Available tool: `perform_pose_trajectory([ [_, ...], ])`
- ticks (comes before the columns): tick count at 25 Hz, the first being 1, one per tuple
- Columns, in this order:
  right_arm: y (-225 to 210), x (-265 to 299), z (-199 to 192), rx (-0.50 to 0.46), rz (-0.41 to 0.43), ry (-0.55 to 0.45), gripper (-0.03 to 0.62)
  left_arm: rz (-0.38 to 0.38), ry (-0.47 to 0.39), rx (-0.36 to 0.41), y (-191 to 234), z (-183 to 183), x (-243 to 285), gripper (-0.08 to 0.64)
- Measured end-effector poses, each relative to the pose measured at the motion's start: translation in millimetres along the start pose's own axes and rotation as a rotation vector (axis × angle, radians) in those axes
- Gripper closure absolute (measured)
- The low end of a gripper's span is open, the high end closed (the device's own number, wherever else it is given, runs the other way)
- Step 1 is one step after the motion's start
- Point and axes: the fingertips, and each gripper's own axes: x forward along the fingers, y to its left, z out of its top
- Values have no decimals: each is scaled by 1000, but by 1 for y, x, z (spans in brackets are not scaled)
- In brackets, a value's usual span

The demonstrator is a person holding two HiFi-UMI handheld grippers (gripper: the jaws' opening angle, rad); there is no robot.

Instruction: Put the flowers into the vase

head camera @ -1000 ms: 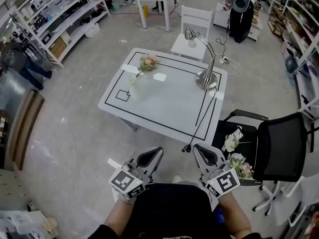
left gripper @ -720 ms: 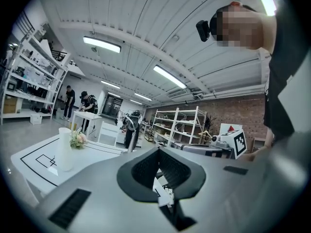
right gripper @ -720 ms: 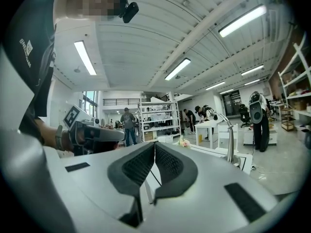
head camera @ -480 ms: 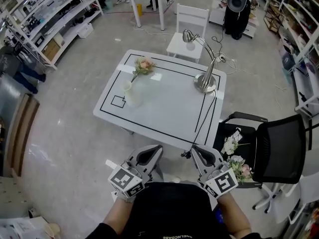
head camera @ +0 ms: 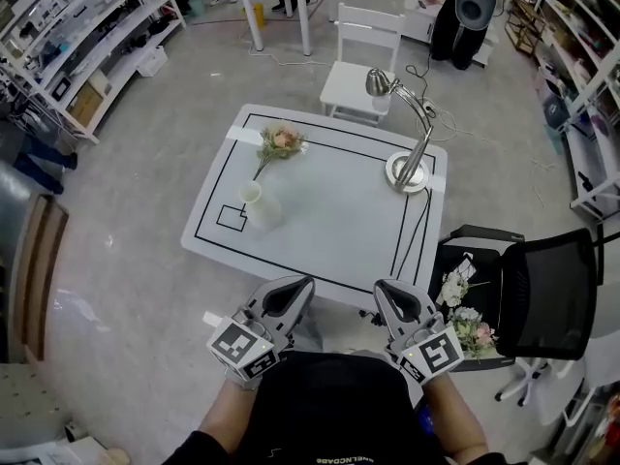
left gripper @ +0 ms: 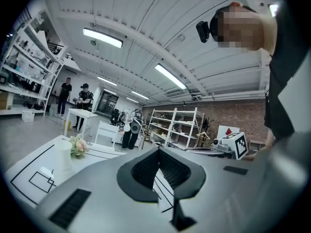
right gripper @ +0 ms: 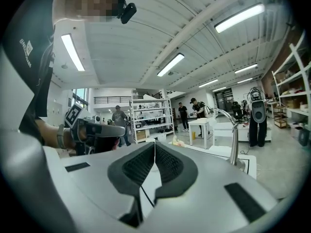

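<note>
A white vase (head camera: 253, 202) stands on the left part of the white table (head camera: 329, 226), with one pink flower (head camera: 283, 140) leaning out of it. The same flower (left gripper: 77, 145) shows small in the left gripper view. More flowers (head camera: 463, 309) lie on the black chair (head camera: 538, 294) at the right. My left gripper (head camera: 299, 285) and right gripper (head camera: 380, 290) are held side by side near my body, just short of the table's near edge. Both are shut and hold nothing.
A silver desk lamp (head camera: 408, 134) stands on the table's far right, its cord running down to the near edge. A white chair (head camera: 358, 66) sits behind the table. Shelves (head camera: 77, 46) line the left wall, and people stand far off.
Both grippers and I have moved toward the table, which now sits closer and lower in the head view. The jaws stayed shut.
</note>
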Motion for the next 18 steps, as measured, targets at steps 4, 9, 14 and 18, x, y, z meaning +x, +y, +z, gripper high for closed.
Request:
perform_pose_trajectory([
  [4,-6,29,6,5,-23,11,581,-9,1,-3,33,16,5,557],
  [9,-14,70,12,14,-50,20,581,-3,2,-2,82,37,2,557],
  [14,-15,111,14,30,-75,30,581,2,13,-11,137,52,-3,557],
  [18,-13,139,12,42,-96,41,581,14,16,-20,176,62,-8,557],
])
